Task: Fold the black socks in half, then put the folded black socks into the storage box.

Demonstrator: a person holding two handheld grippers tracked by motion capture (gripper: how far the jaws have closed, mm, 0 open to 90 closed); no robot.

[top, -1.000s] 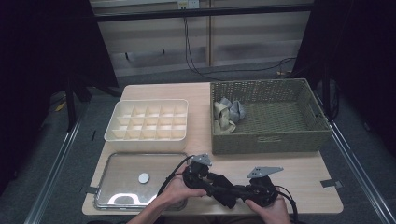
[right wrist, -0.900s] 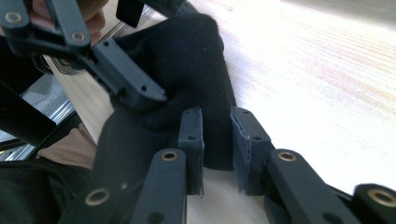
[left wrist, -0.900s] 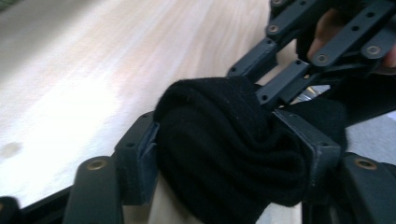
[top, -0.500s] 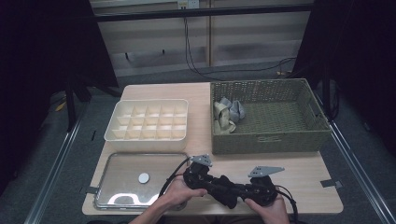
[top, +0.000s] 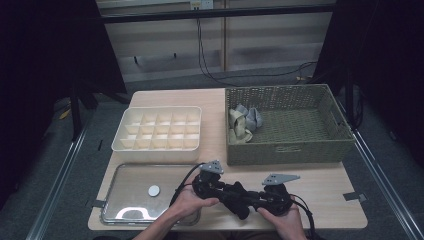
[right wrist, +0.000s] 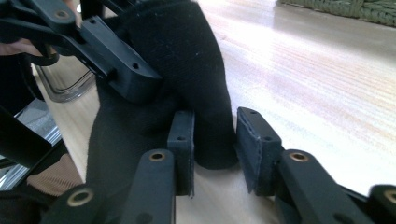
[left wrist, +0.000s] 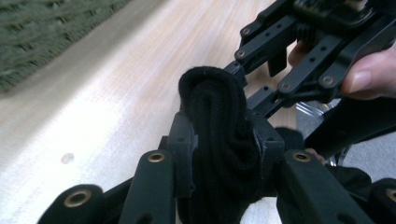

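Both grippers at black sock (top: 239, 199), left gripper (left wrist: 223, 140) newly clamping it, right gripper (right wrist: 214, 144) fingers loosening.

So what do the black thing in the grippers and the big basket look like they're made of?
The black sock looks like soft knit fabric: matte, fuzzy, folding into rounded creases. The basket appears woven from olive-green wicker or fibre cord, hard to tell which; its walls show a regular plaited texture.

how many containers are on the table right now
3: a woven basket at the far right with some rolled socks in it, a cream divided organizer box at the far left, and a clear lidded tray at the near left.
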